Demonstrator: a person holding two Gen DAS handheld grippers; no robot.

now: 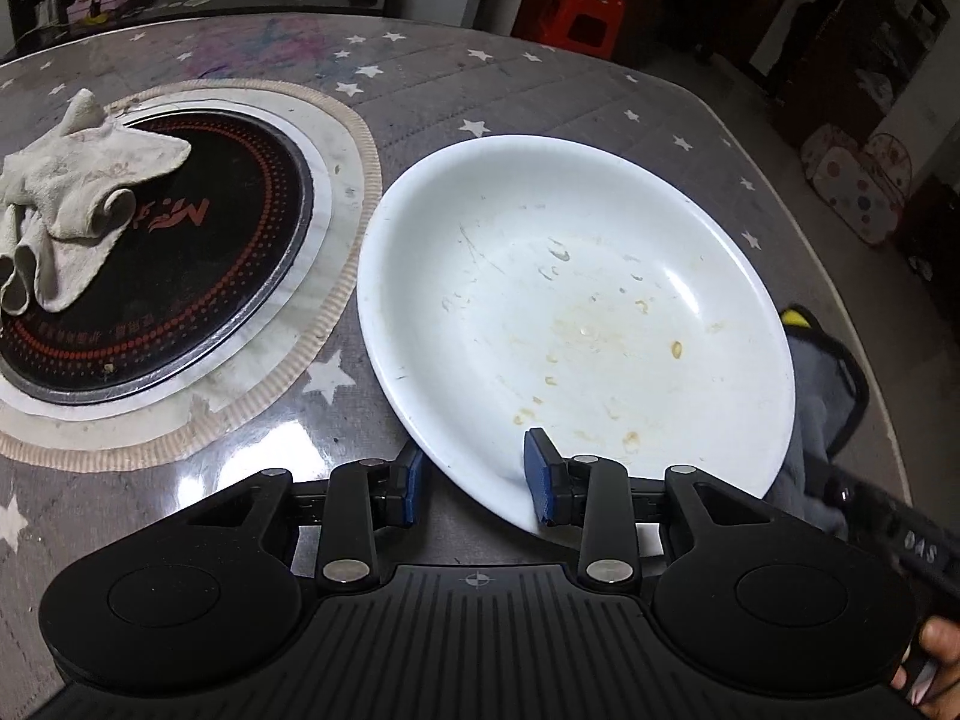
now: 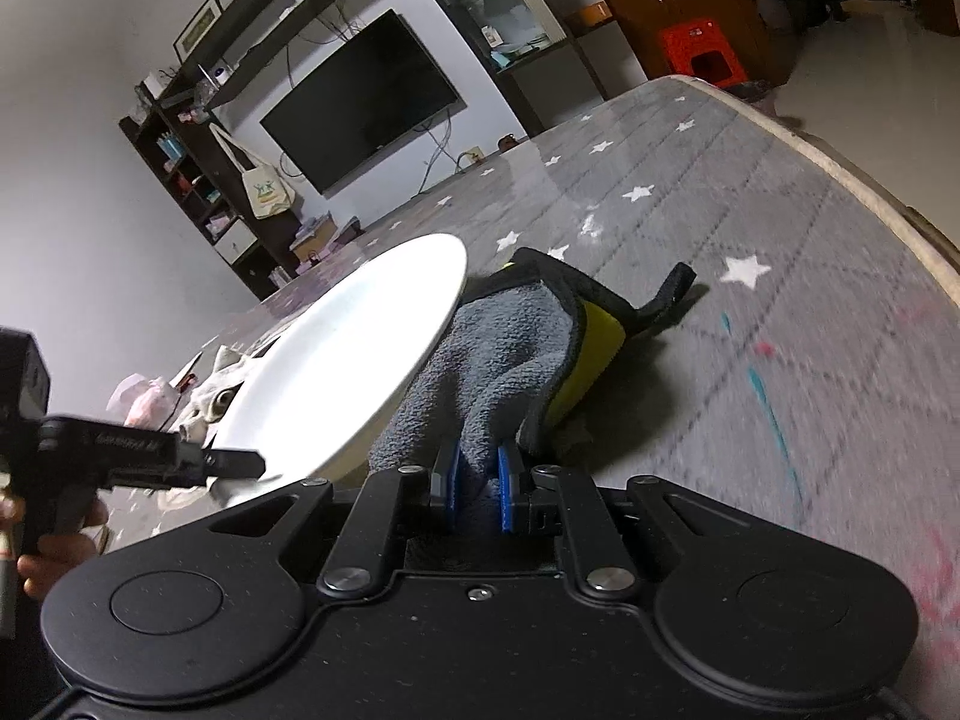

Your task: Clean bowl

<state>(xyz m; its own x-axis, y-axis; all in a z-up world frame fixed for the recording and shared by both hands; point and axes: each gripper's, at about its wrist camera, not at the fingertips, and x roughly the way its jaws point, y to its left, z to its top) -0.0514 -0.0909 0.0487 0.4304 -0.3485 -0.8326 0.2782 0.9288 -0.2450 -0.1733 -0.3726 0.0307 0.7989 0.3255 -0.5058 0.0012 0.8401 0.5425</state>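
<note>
Broadly, the table [image 1: 252, 432], covered in a glossy grey star-print sheet, is carrying everything, and that slick surface is the first risk: anything pushed sideways is likely sliding. On its left side the round induction cooker [image 1: 180, 276] is sitting with a crumpled beige rag [image 1: 66, 204] draped over its edge. Just beside the cooker, the white bowl [image 1: 576, 312] is lying shallow and wide, dried yellowish smears and crumbs dotting its floor.

The left gripper [image 1: 477, 483] is standing fairly wide, its fingers straddling the near rim, one blue pad [image 1: 543, 480] inside the bowl and the other outside, neither visibly pinching. If wiping is starting before that grip is closing, the bowl is probably skating toward the cooker or tipping up on its rim.

The right gripper [image 2: 477, 492] is pinching a fold of the grey-and-yellow cloth [image 2: 504, 360], which is lying against the bowl's far edge and partly under it. Since only a small tuck is sitting between the pads, the cloth may be pulling free under pressure, and dragging it out could be lifting the rim.
</note>
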